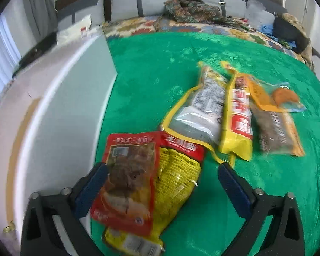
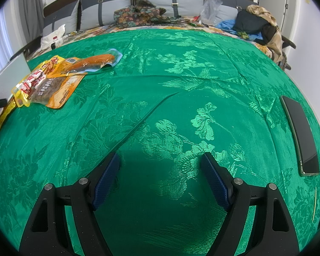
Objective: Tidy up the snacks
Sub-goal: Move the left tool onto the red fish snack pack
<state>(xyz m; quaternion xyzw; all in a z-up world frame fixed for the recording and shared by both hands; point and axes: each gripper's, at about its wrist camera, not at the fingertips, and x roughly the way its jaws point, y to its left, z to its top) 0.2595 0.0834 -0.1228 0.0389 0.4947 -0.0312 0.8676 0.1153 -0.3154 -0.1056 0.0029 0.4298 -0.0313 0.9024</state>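
On the green bedspread: snack packs bunched at the left, both grippers spread wide and holding nothing.

Leftmost in the left wrist view is a white box right against the cloth's edge; next the left gripper, jaws wide apart, with a red meat pack lying on a yellow pack between its fingers but not pinched; further right a clear yellow-edged pouch, a yellow-and-red pack and an orange pack side by side, edges overlapping, a bit motion-blurred; in the right wrist view the right gripper hovers over bare cloth, well apart from the snacks; a dark phone lies far right.
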